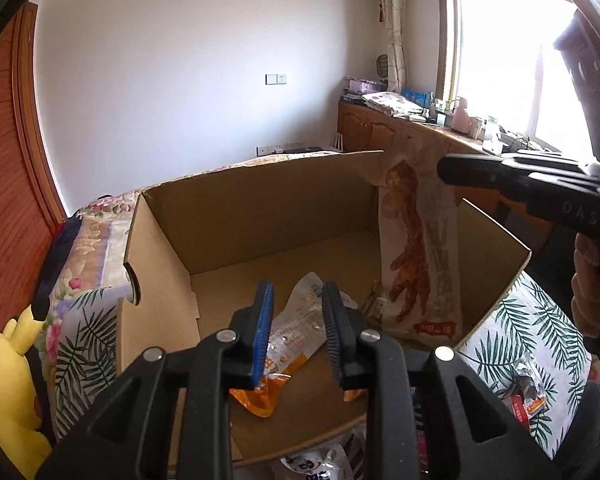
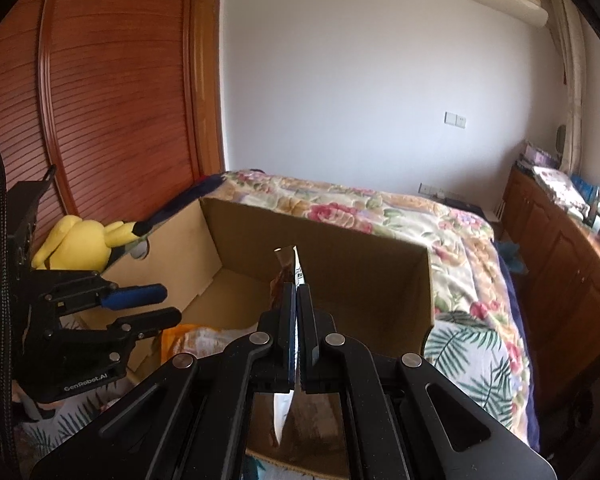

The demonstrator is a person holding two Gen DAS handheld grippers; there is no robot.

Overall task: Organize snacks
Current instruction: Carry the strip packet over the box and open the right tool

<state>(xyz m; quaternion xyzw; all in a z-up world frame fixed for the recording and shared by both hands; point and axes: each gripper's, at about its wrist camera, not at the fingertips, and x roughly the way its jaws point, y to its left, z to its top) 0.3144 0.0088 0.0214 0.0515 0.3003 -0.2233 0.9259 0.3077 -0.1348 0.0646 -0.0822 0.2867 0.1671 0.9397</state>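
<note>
An open cardboard box (image 1: 236, 216) stands on the bed; it also shows in the right wrist view (image 2: 340, 248). An orange and white snack packet (image 1: 296, 328) lies on its floor. My left gripper (image 1: 296, 300) is open and empty above that packet; it also shows in the right wrist view (image 2: 160, 304). My right gripper (image 2: 297, 292) is shut on the top of a tall white snack bag with a fried chicken-foot picture (image 1: 420, 252) and holds it hanging inside the box at its right wall. The bag shows edge-on in the right wrist view (image 2: 290, 264).
Loose snack packets lie on the leaf-print cover outside the box, at the right (image 1: 528, 392) and at the front (image 1: 316, 460). A yellow plush toy (image 1: 12, 384) sits left of the box by the wooden wardrobe (image 2: 100, 100). A cluttered wooden cabinet (image 1: 412, 128) runs under the window.
</note>
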